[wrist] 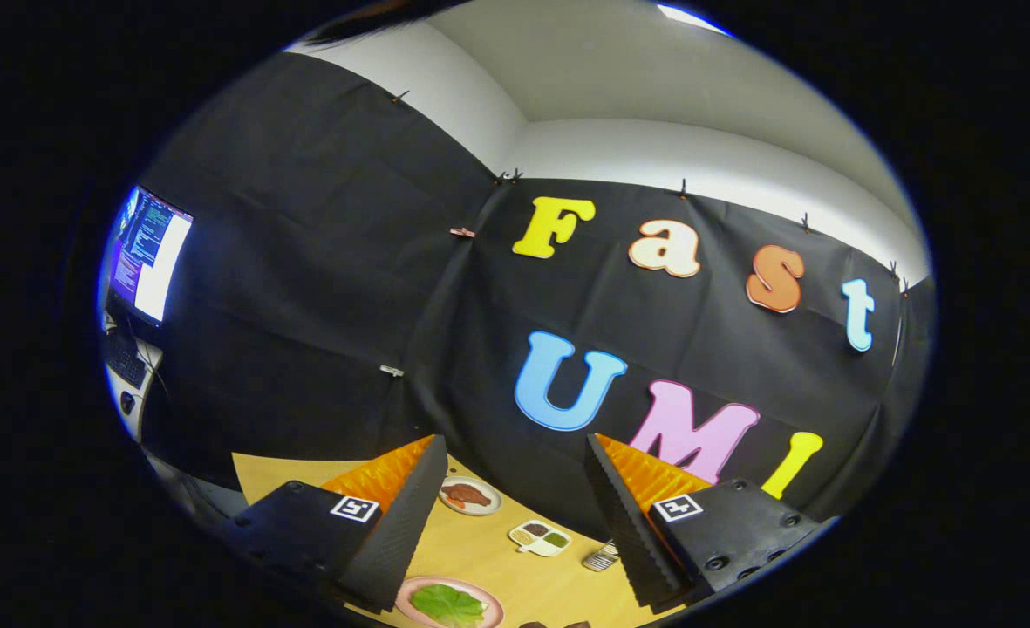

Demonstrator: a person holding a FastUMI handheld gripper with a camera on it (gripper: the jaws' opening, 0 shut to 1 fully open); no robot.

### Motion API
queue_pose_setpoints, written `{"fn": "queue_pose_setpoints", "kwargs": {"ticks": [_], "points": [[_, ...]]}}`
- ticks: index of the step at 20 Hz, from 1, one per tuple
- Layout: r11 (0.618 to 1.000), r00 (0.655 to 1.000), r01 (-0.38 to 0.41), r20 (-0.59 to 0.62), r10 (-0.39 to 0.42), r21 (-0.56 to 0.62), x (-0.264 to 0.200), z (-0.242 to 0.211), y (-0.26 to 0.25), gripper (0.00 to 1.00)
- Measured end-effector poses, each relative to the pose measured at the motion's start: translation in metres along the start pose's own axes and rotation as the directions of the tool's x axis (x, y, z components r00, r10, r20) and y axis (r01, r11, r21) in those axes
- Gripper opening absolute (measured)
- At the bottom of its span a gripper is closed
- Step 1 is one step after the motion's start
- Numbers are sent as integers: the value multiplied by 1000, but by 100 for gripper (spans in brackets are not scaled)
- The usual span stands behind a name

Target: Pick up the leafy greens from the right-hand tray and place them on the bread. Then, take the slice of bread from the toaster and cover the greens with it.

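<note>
Leafy greens (447, 604) on plate betw. open tool (512, 453) fingers, untouched.

Below me, between my two spread fingers, the leafy greens (447, 604) lie flat on a round pink plate (410, 593) on the wooden table: one broad, bright green leaf with pale veins, covering most of the plate. My fingers hold nothing and stand high above it. A dark brown edge near the plate is too cut off to identify.
</note>
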State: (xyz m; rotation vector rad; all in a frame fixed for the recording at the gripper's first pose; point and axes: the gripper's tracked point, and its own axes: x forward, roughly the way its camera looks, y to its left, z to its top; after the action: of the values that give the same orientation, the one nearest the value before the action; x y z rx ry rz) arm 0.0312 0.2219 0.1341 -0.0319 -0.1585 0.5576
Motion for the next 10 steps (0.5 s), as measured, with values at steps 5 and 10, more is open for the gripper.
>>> {"fn": "queue_pose_setpoints", "kwargs": {"ticks": [5,10], "points": [[987,989,-100,-99,113,128,60,-22,84,98],[951,954,-97,-245,173,295,125,-79,150,98]]}}
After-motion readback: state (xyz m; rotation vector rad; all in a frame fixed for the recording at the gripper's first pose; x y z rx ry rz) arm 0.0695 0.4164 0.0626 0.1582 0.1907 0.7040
